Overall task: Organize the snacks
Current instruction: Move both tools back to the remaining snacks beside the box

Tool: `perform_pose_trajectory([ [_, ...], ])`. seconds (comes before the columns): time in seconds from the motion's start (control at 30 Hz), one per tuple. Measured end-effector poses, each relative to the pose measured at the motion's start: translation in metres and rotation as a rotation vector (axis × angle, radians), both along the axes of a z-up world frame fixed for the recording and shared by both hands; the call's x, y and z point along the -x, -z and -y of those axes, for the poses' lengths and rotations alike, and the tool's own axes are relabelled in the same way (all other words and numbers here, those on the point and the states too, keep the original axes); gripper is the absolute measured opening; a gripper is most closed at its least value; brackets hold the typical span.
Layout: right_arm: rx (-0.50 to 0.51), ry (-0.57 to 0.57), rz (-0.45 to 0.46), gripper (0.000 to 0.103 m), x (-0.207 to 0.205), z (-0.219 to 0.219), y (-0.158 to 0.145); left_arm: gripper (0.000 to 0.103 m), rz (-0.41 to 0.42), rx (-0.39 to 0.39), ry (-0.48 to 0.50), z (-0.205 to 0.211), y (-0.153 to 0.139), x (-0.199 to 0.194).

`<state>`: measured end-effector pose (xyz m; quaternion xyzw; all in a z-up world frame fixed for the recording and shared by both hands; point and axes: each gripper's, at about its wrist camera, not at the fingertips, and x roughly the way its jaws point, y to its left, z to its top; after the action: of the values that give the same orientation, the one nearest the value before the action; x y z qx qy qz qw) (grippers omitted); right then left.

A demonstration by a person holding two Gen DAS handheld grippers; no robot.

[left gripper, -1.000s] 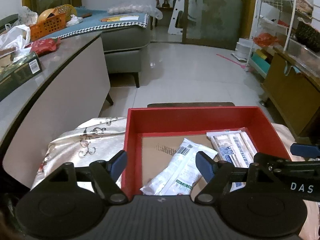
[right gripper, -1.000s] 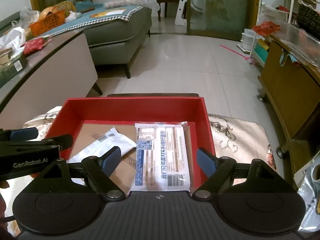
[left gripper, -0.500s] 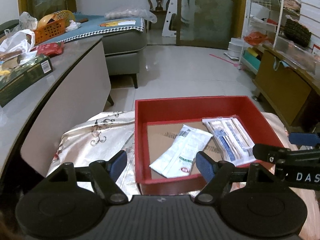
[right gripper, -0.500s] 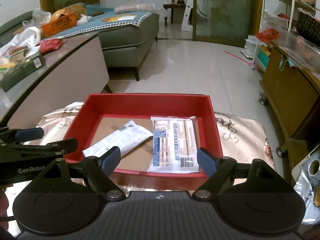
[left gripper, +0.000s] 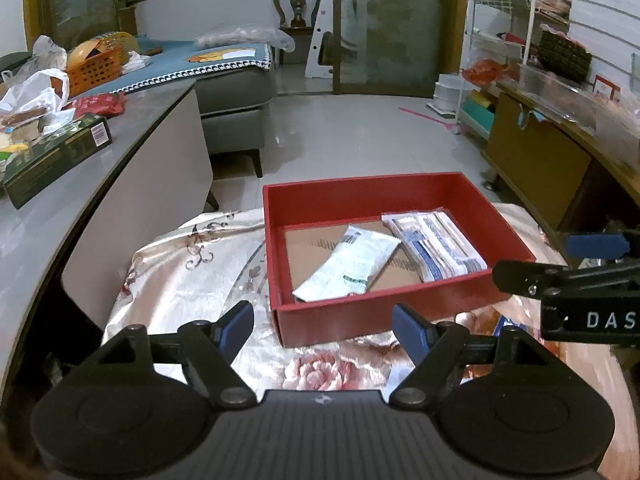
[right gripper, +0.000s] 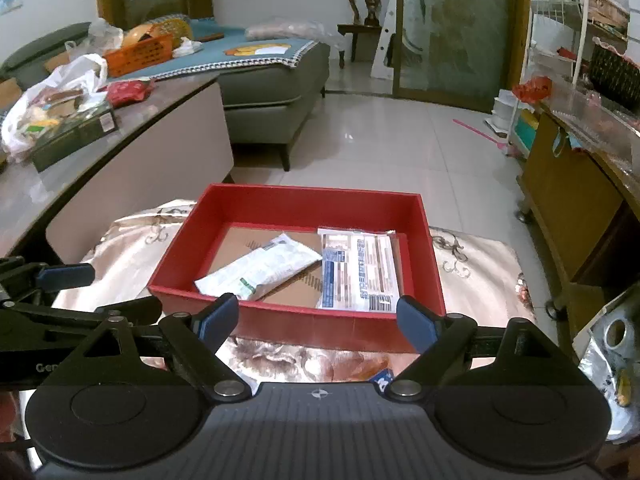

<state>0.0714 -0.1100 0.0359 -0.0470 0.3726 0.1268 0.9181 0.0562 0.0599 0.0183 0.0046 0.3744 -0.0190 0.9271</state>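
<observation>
A red box (right gripper: 297,322) stands on a shiny floral cloth (left gripper: 188,276) that covers a low surface in the middle of the room. Inside it, on a brown cardboard bottom, lie two flat snack packets. The white packet (right gripper: 262,270) lies slanted in the middle, and the blue-printed packet (right gripper: 360,274) lies along the right wall of the box, with its left edge touching the white one.

The left gripper (left gripper: 322,330) hangs over the cloth, just near of the box's left near corner. It is released, with nothing between its blue pads. The right gripper (right gripper: 316,318) is above the near wall of the box. Its jaws are opening and hold nothing.

To the left stands a grey curved table (left gripper: 48,216) with a dark green carton (left gripper: 56,158), a white plastic bag (right gripper: 48,96) and a red pouch (right gripper: 126,90) on it. Far behind is a grey sofa (right gripper: 276,92) with an orange basket (right gripper: 140,56). On the right stands a brown wooden cabinet (right gripper: 568,204).
</observation>
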Motion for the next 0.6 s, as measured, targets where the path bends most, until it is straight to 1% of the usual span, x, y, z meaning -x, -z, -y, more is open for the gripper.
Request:
perform_pose_trajectory([
  [0.17, -0.001, -0.006, 0.003, 0.09, 0.01, 0.001, -0.002, 0.07, -0.003, 0.001, -0.005, -0.006, 0.0, 0.011],
  [0.27, -0.001, -0.009, -0.01, 0.09, 0.017, 0.003, 0.001, 0.07, -0.015, 0.001, -0.015, -0.012, 0.002, 0.017],
  [0.37, 0.004, -0.023, -0.036, 0.09, 0.023, 0.002, 0.006, 0.07, -0.035, 0.016, -0.022, -0.021, 0.005, 0.025],
  [0.47, 0.01, -0.042, -0.052, 0.09, 0.028, -0.001, 0.009, 0.07, -0.054, 0.007, -0.033, -0.03, 0.009, 0.032],
  [0.6, 0.011, -0.068, -0.07, 0.09, 0.036, -0.008, 0.012, 0.07, -0.105, 0.017, -0.055, -0.041, 0.019, 0.041],
])
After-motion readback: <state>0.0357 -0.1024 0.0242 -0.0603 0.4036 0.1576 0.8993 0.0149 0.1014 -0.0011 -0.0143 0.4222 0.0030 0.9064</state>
